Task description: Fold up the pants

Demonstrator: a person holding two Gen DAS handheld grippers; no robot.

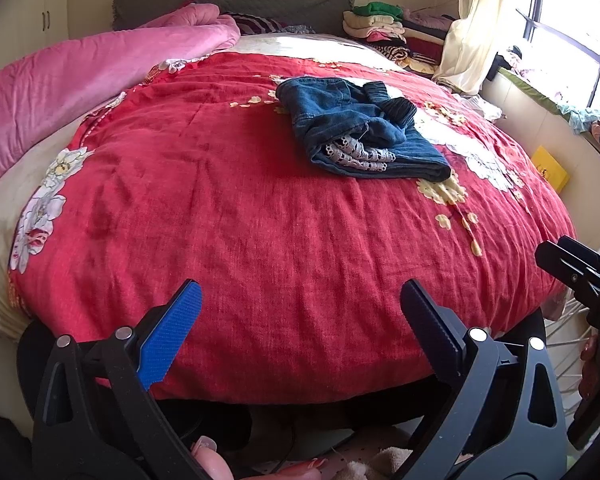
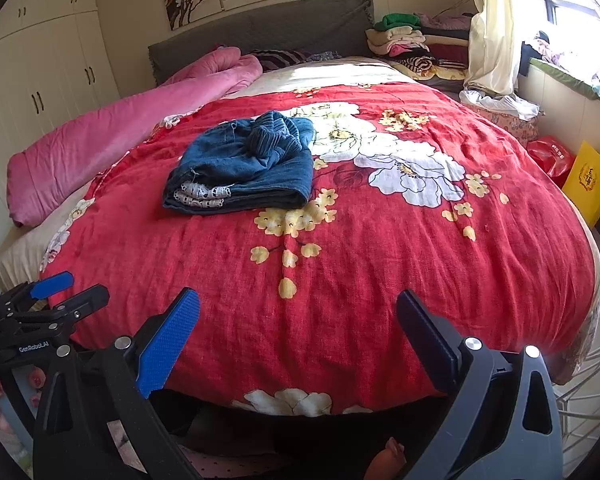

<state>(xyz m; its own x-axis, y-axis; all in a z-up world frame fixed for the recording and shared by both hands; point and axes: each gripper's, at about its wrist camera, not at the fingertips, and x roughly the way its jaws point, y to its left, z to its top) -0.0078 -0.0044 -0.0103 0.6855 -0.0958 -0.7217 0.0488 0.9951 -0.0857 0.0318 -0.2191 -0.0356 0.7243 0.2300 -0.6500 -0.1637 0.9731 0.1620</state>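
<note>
With the left claw (image 1: pixel 300 316) and right claw (image 2: pixel 298 324) both held spread and empty at the foot of the bed (image 2: pixel 380 280), the loosely bundled pants (image 2: pixel 244 168) lying mid-quilt could be disarranged if snagged by the lace trim

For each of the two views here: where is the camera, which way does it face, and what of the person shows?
Left wrist: at the bed's foot, facing the headboard across the red quilt; open left tongs, right tongs at the right edge, fingertips below.
Right wrist: same spot, further right; open right tongs, left tongs at the left edge, painted nails.
Shared: folded jeans, pink blanket.
</note>
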